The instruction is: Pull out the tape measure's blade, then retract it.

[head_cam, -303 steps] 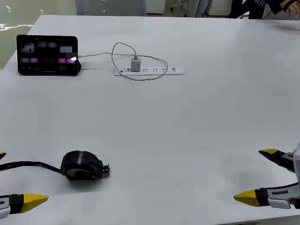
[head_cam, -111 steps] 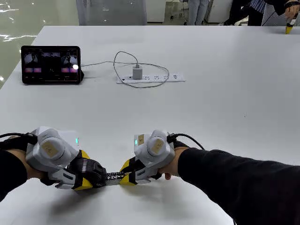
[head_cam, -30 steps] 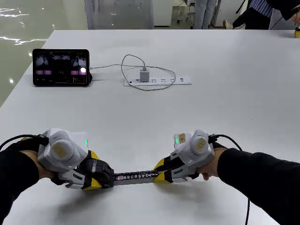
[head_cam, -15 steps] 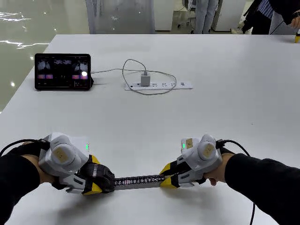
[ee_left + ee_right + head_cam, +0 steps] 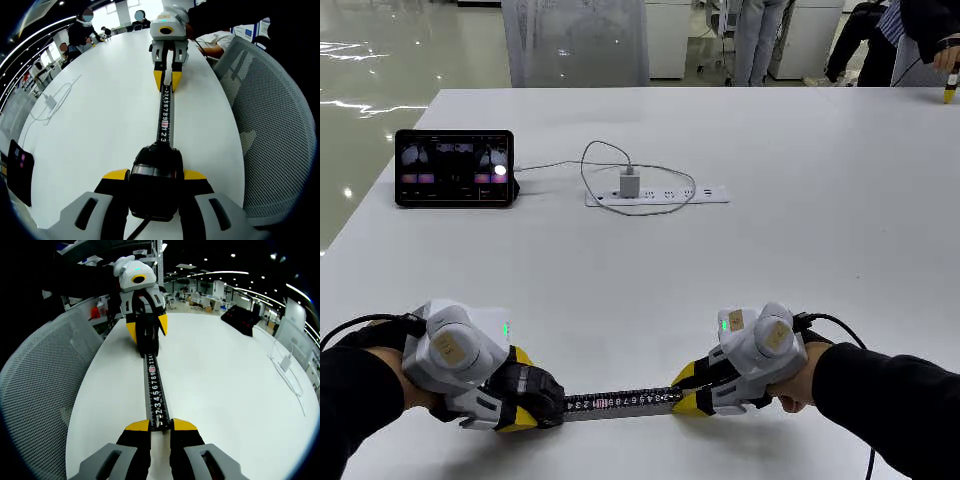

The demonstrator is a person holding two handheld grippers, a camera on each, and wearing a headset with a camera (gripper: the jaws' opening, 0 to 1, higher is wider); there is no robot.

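Vs approx 1 s ago, the gap betw. your two grippers is wider and more blade [image 5: 620, 401] shows. A few secs back it was just a short stub; now it's a clear strip w/ the printed scale readable, running flat just over the table [image 5: 770, 230]. The right gripper [image 5: 682, 390] has gone further to your right, while the left gripper [image 5: 155, 175] looks to be in about the same spot near the table's front edge. The camera also shifted, so don't read too much into exact positions. Meaning: the pull-out half is well underway, and retraction hasn't begun as far as I can judge. The right gripper's jaws are pinched nearly together on the blade's free end, and the right gripper view has the tape coming straight out from betw. the yellow tips. The left gripper's jaws stand partway apart and clamped around the black tape measure [image 5: 156, 185], one yellow tip on each side of the case, blade exiting its front toward the other gripper. The case sits low at the table's near-left, apparently on or just above the surface; can't tell which. Tablet [image 5: 454, 168] and power strip [image 5: 660, 195] are well apart at the far side, no interference.
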